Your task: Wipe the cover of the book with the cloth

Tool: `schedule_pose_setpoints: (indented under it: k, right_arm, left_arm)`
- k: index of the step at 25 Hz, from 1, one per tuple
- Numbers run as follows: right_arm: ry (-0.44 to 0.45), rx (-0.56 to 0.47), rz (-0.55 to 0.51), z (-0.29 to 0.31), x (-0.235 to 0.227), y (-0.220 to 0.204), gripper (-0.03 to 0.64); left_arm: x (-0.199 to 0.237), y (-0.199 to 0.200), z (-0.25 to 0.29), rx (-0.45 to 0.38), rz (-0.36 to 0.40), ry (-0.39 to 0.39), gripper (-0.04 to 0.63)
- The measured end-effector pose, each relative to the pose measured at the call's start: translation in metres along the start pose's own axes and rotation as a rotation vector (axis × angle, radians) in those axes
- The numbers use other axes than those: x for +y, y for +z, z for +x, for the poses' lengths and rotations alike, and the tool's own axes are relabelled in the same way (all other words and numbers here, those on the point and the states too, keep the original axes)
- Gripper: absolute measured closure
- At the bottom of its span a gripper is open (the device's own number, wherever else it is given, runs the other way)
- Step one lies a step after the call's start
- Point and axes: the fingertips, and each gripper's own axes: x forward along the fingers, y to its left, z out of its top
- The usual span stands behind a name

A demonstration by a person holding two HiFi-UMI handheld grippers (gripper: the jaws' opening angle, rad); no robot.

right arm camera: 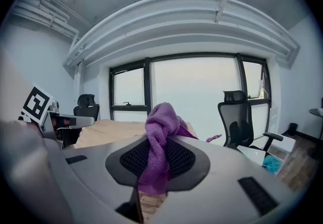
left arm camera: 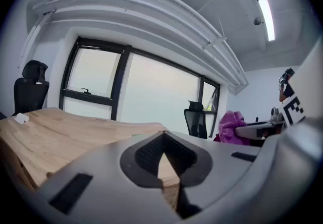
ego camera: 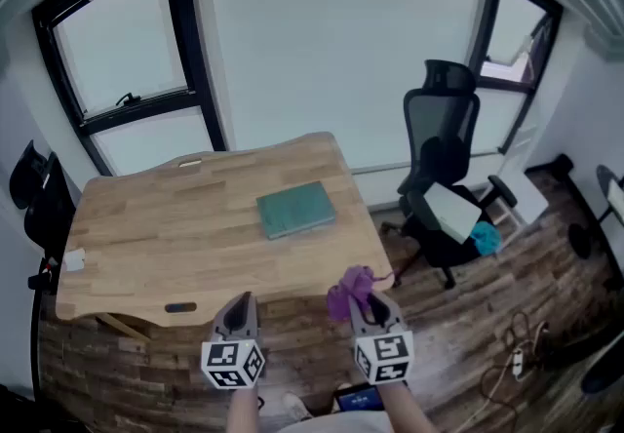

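A green book [ego camera: 295,209] lies flat on the wooden table [ego camera: 146,236], toward its right end. Both grippers hang in front of the table's near edge, well short of the book. My right gripper [ego camera: 369,296] is shut on a purple cloth [ego camera: 350,289], which bunches up over its jaws; in the right gripper view the cloth [right arm camera: 160,140] is pinched between the pads and drapes down. My left gripper [ego camera: 239,306] is shut with nothing between its jaws [left arm camera: 161,160]. The purple cloth [left arm camera: 232,127] also shows at the right of the left gripper view.
A black office chair [ego camera: 441,177] with a white item on its seat stands right of the table. Another black chair [ego camera: 34,192] stands at the table's left end. A small white object [ego camera: 74,260] sits on the table's left edge. Cables and a power strip [ego camera: 518,359] lie on the floor.
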Motion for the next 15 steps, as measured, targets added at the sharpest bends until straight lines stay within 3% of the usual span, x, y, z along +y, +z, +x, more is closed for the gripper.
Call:
schedule_pose_setpoints:
  k: [15]
  right_arm:
    - [0.026, -0.015, 0.038, -0.004, -0.027, 0.004, 0.537]
  left_arm:
    - [-0.019, 0.005, 0.003, -0.003, -0.003, 0.042, 0.594]
